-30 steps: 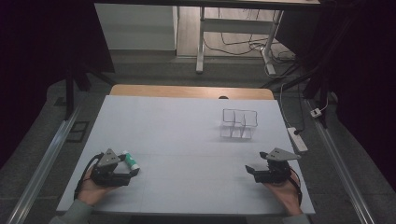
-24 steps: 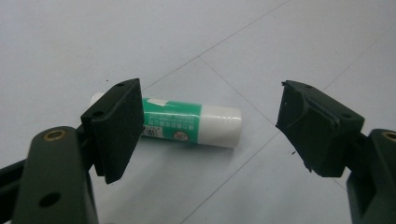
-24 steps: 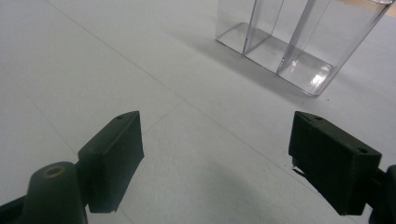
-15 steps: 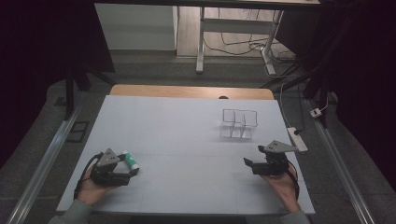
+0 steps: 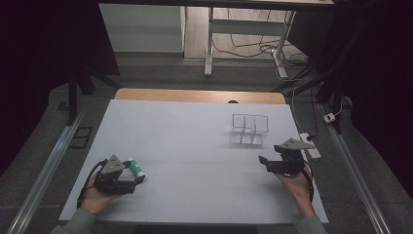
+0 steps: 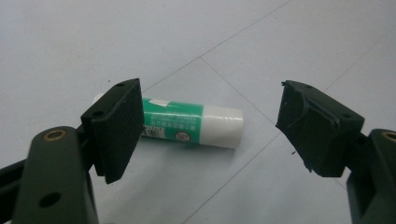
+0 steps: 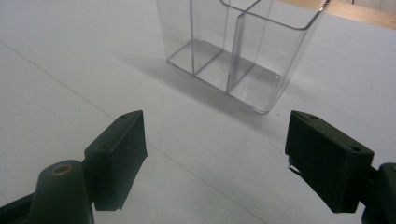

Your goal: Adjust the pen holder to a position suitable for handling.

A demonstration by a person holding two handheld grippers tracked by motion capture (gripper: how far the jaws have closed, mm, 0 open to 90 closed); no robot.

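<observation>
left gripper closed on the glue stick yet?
No, in the left gripper view the left gripper stands open, and the glue stick lies flat on the table beyond the jaws, untouched.

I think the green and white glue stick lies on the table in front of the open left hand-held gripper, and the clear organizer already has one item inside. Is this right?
Not fully. The glue stick does lie on the table before the open left hand-held gripper, but the clear organizer is empty: the right gripper view shows bare compartment floors.
</observation>
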